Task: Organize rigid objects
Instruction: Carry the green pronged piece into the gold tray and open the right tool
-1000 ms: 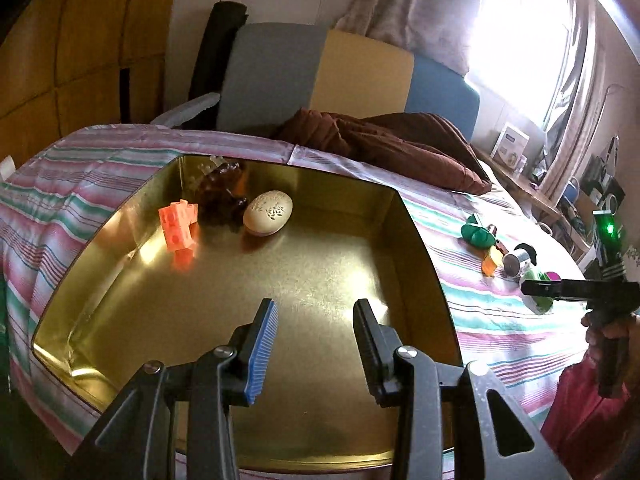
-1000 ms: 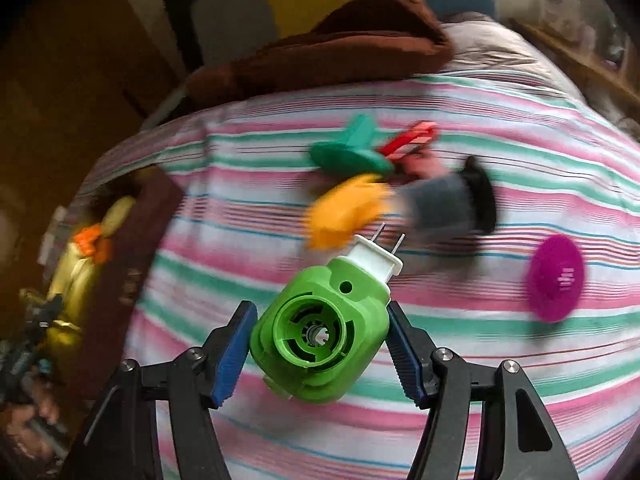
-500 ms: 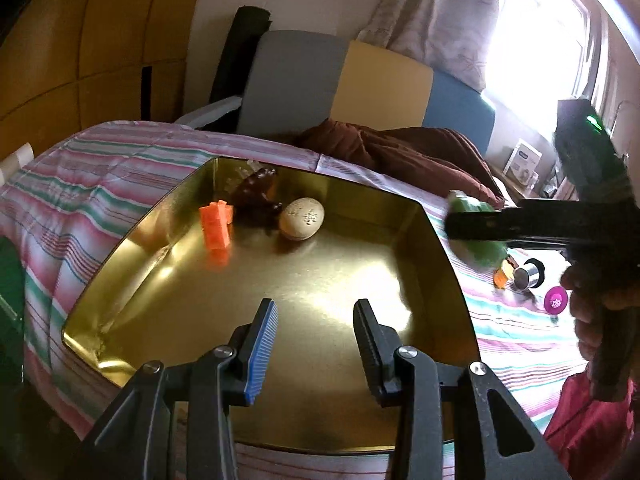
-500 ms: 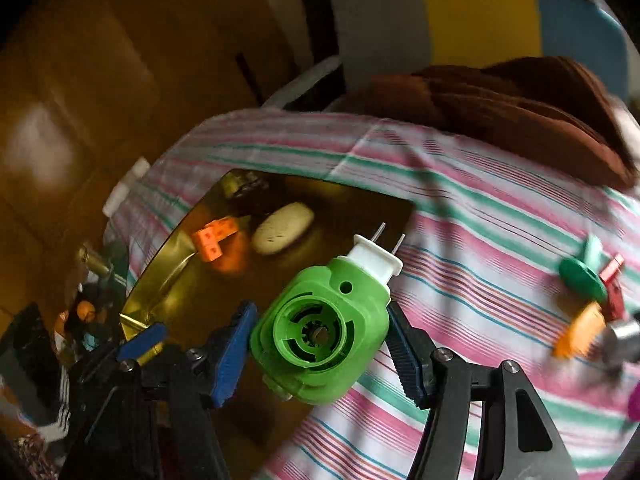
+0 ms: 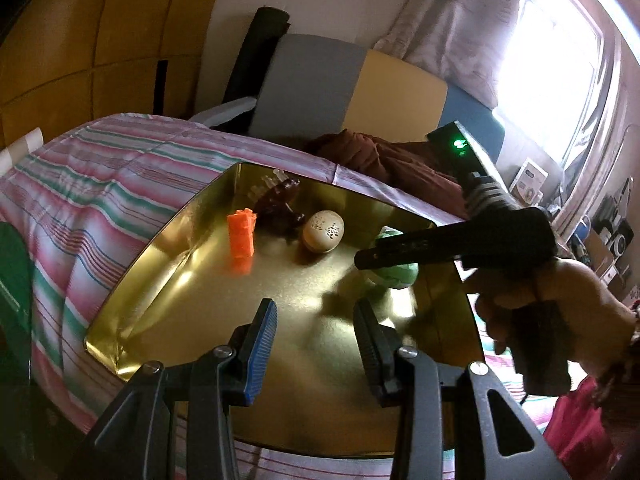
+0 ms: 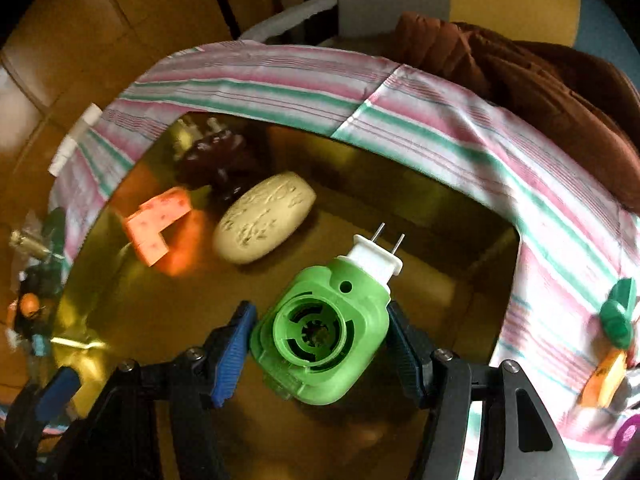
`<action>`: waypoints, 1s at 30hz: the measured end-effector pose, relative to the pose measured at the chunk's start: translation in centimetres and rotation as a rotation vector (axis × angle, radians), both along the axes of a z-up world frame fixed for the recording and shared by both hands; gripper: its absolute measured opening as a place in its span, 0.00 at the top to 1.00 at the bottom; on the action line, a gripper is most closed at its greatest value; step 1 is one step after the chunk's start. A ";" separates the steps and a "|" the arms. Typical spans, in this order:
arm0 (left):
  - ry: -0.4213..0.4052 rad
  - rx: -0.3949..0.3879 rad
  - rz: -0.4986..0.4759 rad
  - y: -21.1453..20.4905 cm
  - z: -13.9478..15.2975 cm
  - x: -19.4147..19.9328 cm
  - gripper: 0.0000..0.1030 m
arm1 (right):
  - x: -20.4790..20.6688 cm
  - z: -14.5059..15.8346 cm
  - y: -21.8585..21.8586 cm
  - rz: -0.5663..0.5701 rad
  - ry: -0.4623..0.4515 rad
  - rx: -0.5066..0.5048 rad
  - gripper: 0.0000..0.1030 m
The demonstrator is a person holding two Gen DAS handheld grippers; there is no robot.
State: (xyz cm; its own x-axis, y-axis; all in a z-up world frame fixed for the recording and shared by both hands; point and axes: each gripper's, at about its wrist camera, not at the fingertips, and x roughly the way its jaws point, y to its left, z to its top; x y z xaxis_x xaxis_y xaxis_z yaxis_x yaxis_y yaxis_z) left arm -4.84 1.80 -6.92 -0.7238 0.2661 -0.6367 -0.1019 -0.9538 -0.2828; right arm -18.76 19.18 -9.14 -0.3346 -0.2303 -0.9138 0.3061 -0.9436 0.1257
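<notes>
My right gripper is shut on a green plug-in device with a white two-pin plug, held above the gold tray. In the left wrist view the right gripper reaches over the tray from the right, the green device under it. In the tray lie an orange block, a beige oval soap and a dark brown object. My left gripper is open and empty over the tray's near edge.
The tray sits on a striped cloth over a bed. A brown blanket lies behind. Green, orange and purple items lie on the cloth to the right. A chair stands behind.
My right gripper carried the green device from the cloth at the right to over the tray. My left gripper stayed open, shifting slightly.
</notes>
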 end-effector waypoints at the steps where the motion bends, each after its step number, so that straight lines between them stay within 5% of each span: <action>1: -0.003 0.003 0.001 -0.1 0.0 0.0 0.61 | -0.4 -0.2 -0.3 0.003 0.002 0.022 0.37; 6: -0.005 0.014 -0.005 -0.1 -0.1 0.0 0.61 | -1.5 -0.1 -0.6 0.001 0.023 0.047 0.37; 11: -0.004 0.013 -0.008 0.1 0.0 0.0 0.61 | -1.2 0.9 0.7 -0.035 0.037 -0.037 0.37; 23: 0.002 -0.027 -0.041 1.7 0.1 0.7 0.61 | 3.8 4.8 2.6 -0.039 0.161 -0.120 0.32; 30: 0.022 -0.071 -0.075 3.1 0.3 1.4 0.61 | 7.2 5.5 4.4 -0.027 0.209 -0.070 0.28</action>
